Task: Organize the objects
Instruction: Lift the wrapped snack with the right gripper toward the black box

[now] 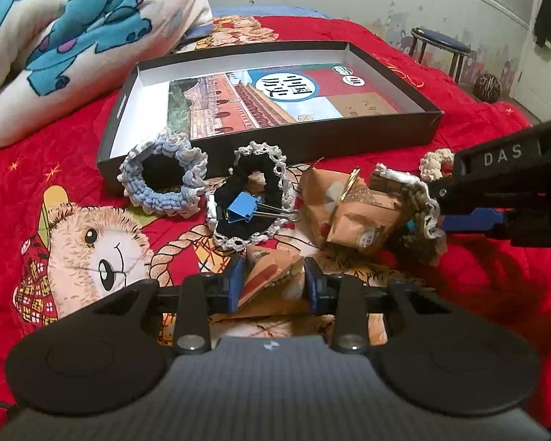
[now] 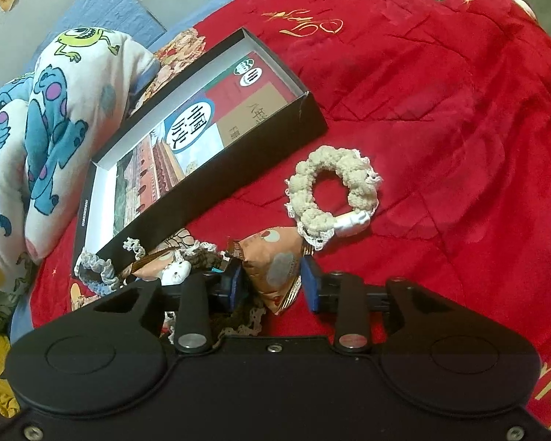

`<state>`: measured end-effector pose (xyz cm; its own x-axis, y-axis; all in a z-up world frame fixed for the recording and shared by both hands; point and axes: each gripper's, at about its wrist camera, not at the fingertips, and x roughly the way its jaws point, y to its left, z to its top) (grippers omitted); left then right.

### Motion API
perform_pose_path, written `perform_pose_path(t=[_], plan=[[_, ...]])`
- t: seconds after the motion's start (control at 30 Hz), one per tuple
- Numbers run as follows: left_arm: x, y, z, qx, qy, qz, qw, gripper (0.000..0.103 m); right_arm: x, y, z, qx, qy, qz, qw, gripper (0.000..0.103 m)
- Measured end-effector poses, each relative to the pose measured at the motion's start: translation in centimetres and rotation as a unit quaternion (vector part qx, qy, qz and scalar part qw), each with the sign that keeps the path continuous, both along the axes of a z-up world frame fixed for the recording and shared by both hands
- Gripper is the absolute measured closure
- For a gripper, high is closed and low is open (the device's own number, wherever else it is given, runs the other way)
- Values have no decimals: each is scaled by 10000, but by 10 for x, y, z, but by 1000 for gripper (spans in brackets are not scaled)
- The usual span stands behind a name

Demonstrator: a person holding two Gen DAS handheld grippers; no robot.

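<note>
A black box with a picture book inside lies on the red blanket. In front of it lie a blue crochet scrunchie, a black-and-white scrunchie with a blue binder clip on it, and brown snack packets. My left gripper has its jaws around a brown packet. My right gripper has its jaws around a brown triangular packet. A cream scrunchie lies just beyond it. The right gripper body shows at the right in the left wrist view.
A folded cartoon quilt lies to the left of the box. A stool and a dark ball stand on the floor past the bed. The red blanket stretches out to the right.
</note>
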<state>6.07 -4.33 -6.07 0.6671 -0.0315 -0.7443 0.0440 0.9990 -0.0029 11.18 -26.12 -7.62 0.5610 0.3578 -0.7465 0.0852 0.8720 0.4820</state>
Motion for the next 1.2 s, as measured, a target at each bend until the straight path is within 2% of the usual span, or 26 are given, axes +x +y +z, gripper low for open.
perform_pose_path(t=[0.3, 0.63, 0.97, 1.2], plan=[[-1, 1, 3, 9, -24, 6, 10000, 67, -5, -4, 9, 19, -159, -31, 9999, 77], [-8, 13, 14, -128, -95, 175, 9997, 67, -18, -15, 31, 352, -608, -225, 9973, 77], [-14, 33, 47, -162, -673, 404, 9968, 67, -28, -16, 44, 711, -1018, -155, 9921, 78], [-12, 58, 75, -322, -1112, 680, 9909, 67, -31, -9, 56, 956, -1401, 17, 9855, 78]])
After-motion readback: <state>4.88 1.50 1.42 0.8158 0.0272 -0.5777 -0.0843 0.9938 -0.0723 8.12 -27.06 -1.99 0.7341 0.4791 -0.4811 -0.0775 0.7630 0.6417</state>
